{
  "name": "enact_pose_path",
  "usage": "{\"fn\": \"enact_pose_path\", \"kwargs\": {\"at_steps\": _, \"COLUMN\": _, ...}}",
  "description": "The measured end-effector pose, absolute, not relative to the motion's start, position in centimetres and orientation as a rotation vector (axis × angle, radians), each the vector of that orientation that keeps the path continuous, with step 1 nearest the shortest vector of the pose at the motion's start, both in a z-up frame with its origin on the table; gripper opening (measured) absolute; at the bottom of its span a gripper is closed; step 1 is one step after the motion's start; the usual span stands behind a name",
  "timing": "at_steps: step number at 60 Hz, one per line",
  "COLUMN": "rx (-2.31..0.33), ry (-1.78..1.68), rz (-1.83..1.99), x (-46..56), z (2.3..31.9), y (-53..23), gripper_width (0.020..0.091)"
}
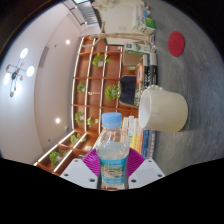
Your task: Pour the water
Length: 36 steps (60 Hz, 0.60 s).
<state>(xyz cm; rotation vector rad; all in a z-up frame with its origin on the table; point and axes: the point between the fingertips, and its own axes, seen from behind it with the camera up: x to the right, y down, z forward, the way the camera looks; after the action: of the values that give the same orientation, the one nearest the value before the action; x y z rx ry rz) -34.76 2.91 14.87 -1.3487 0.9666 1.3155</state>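
One bottle [113, 150] is held between the fingers, its long axis running away from the camera, cap at the far end toward the cup [165, 108]. One white cup is seen just beyond, to the right, its mouth facing left. The gripper [113, 170] is clenched on the bottle, both pads [92, 160] pressed against it. One wooden shelf [95, 95] is seen far left.

Clear glossy plastic bottle [113, 152] with blue paper label, smooth matt white cup [163, 109], brown wood shelf [88, 95], matt grey floor [190, 70]
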Motion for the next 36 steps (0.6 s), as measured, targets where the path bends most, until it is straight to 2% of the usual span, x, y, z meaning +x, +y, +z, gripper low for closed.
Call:
{"fn": "enact_pose_path", "kwargs": {"at_steps": 7, "rx": -1.196, "ry": 1.139, "rz": 1.471, "x": -33.2, "z": 16.5, "y": 3.9, "gripper_width": 0.0301}}
{"fn": "enact_pose_path", "kwargs": {"at_steps": 21, "rx": -0.939, "ry": 1.416, "rz": 1.720, "x": -31.8, "z": 16.9, "y": 6.0, "gripper_width": 0.0301}}
{"fn": "enact_pose_path", "kwargs": {"at_steps": 36, "rx": -0.973, "ry": 1.446, "rz": 1.709, "x": -32.1, "z": 15.8, "y": 5.9, "gripper_width": 0.0322}}
